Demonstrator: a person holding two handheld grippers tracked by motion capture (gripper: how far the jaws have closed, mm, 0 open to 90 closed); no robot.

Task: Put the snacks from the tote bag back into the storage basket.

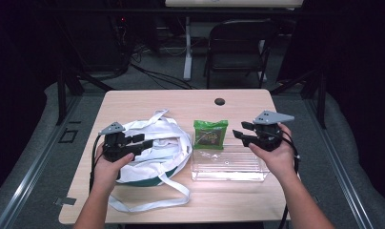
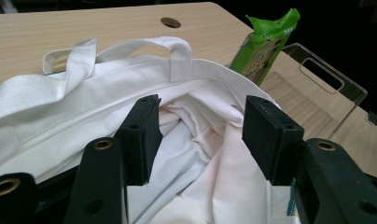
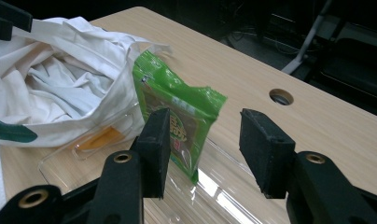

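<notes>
Pale wood-grain worktop point(image 1: 147, 102) carries everything in front of you, with a round cable hole point(image 1: 219, 101) near its far edge. Your largest item is the crumpled white cloth tote bag point(image 1: 159, 143) with long white straps, lying on the left half of the worktop and trailing one strap toward the near edge. Just to its right sits the clear, shallow plastic tray point(image 1: 228, 164), close to the near right part of the worktop. A small green foil snack packet point(image 1: 210, 134) stands tilted at the tray's far edge, leaning on the rim, with the bag's mouth just beside it.

Your left hand-held gripper point(image 2: 198, 135) hovers over the bag's open mouth; its jaws stand apart, released, with bunched white cloth below them and nothing pinched between the pads. Your right hand-held gripper point(image 3: 203, 149) is over the tray's right end, pointed at the green packet; its jaws are likewise spread and released, with the packet near the left pad but not clamped.
</notes>
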